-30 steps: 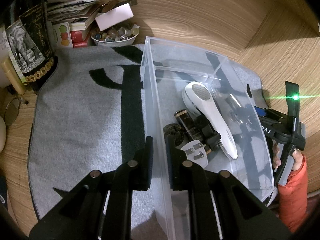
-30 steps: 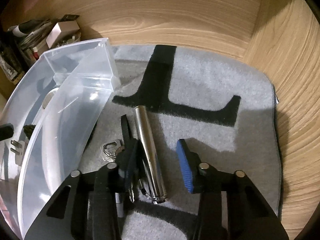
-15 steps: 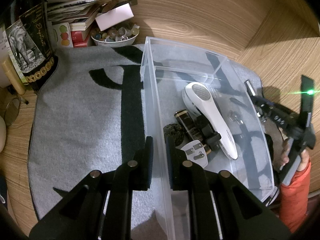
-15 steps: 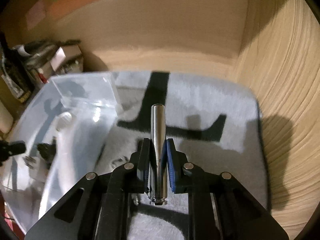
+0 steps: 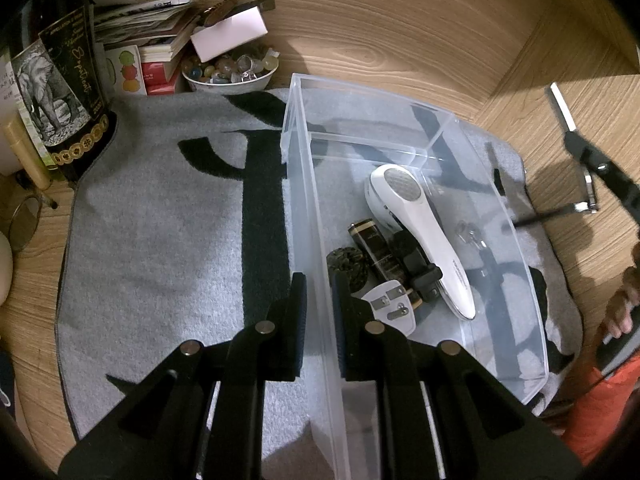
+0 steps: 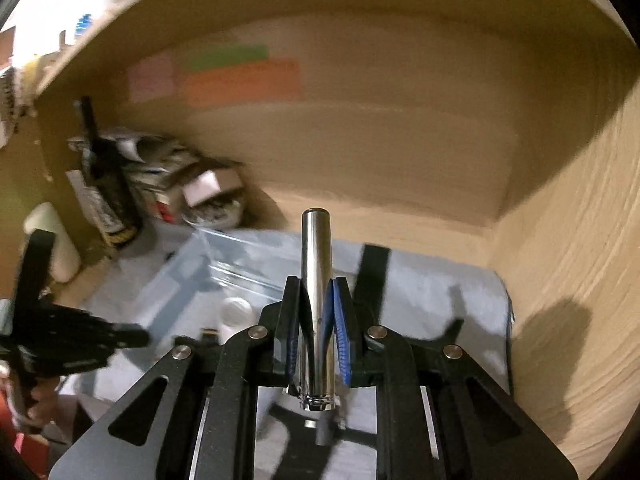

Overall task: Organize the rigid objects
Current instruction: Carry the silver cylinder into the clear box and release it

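From the left wrist camera, the left gripper (image 5: 319, 312) is low at the near edge of the gray mat (image 5: 160, 240). Its two black fingers (image 5: 298, 320) are pressed close on the thin left wall of the clear box (image 5: 304, 208), one finger outside and one inside. The box sits on the mat. Inside it lie a white handheld device (image 5: 420, 232), a white plug (image 5: 390, 306), a dark tube with a gold band (image 5: 376, 252), a dark bumpy lump (image 5: 346, 266) and a black clip thing (image 5: 416, 264). They are all bunched near the middle of the box, just in front of the inside finger. Far off to the right, past the box, is the right gripper (image 5: 600, 176), up in the air over the wooden table (image 5: 400, 20). A hand (image 5: 624, 304) with an orange sleeve shows at the right edge. A bowl of shiny stones (image 5: 230, 70) and a dark bottle (image 5: 60, 80) stand at the back left.

From the right wrist camera, the picture is blurry. The right gripper (image 6: 318, 328) pinches a shiny metal tube (image 6: 316, 300) between its blue pads (image 6: 340, 336). The tube stands straight along the fingers, and its tip sticks out past them. It is lifted above the mat (image 6: 440, 300). The clear box (image 6: 224, 272) is below and to the left. The left gripper (image 6: 80, 340) shows at the left edge.
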